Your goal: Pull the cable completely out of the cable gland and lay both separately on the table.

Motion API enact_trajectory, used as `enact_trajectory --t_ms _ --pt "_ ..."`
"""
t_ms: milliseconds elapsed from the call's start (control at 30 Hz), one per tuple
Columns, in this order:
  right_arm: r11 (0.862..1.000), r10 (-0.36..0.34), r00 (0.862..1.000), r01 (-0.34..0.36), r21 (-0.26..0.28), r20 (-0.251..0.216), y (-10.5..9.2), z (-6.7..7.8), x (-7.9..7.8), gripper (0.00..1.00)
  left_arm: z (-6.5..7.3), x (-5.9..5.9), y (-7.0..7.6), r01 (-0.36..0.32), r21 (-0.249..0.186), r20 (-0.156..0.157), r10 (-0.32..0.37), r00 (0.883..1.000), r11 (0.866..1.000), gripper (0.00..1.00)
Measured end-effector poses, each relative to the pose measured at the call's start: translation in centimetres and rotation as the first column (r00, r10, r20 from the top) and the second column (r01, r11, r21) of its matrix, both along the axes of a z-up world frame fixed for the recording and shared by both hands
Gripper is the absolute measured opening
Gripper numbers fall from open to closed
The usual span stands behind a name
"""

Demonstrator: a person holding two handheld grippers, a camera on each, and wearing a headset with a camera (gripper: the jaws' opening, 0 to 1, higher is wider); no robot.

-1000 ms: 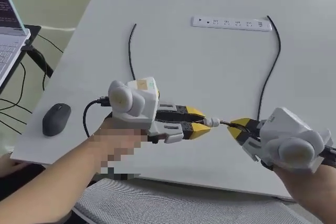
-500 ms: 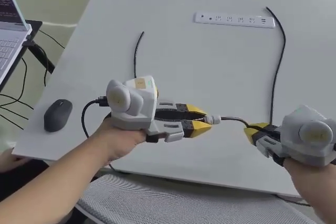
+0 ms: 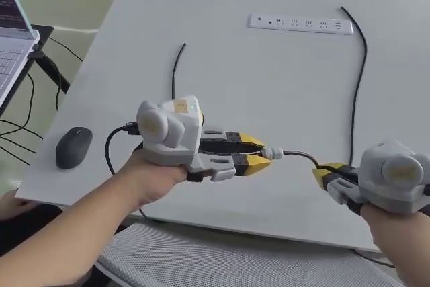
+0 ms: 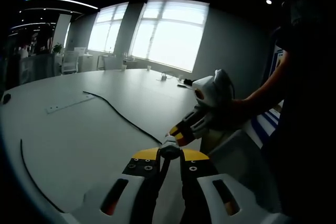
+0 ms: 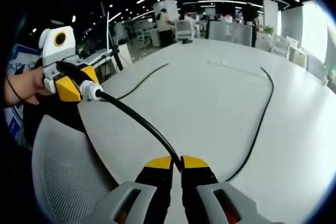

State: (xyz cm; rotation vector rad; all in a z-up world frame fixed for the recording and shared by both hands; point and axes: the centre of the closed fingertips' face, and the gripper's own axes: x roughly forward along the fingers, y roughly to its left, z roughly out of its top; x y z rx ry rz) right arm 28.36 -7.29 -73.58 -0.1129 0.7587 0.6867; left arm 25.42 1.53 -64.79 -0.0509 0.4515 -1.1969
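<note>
Cable gland [image 3: 272, 154] sits pinched in the left gripper [image 3: 259, 153] above the table [image 3: 269, 85] edge. Its black cable [image 3: 299, 155] runs to the right gripper [image 3: 321, 171], clamped on it nearby. A straight pull along the gland's axis looks best.

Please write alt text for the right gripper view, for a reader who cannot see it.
The right gripper has its fingers shut on a black cable, which runs up and left into a white cable gland held by the left gripper. A white table lies behind them.
</note>
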Motion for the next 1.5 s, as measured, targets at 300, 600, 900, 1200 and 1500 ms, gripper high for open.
enact_trajectory --t_ms 300,600,900,1200,1500 --pt "0.994 0.093 0.994 -0.089 -0.062 0.053 -0.1 0.1 -0.8 0.01 -0.2 0.2 0.2 -0.006 0.005 -0.012 0.006 1.0 1.0 0.14" --pt "0.954 0.291 0.934 -0.266 -0.14 0.209 1.8 4.1 -1.1 0.16 -0.3 0.0 0.0 0.011 0.011 -0.015 -0.011 1.0 1.0 0.14" --pt "0.842 0.536 0.795 -0.478 -0.251 0.286 6.5 6.7 -1.9 0.1 -0.4 0.1 -0.2 0.022 0.018 -0.017 -0.021 1.0 1.0 0.14" --pt "0.824 0.563 0.772 -0.496 -0.274 0.295 7.2 6.8 -2.1 0.02 -0.6 0.1 -0.2 0.02 0.026 -0.023 -0.019 1.0 0.999 0.14" --pt "0.818 0.568 0.773 -0.497 -0.288 0.28 7.1 6.4 -2.1 0.0 -0.7 0.0 -0.2 0.023 0.043 -0.014 -0.022 1.0 0.999 0.14"
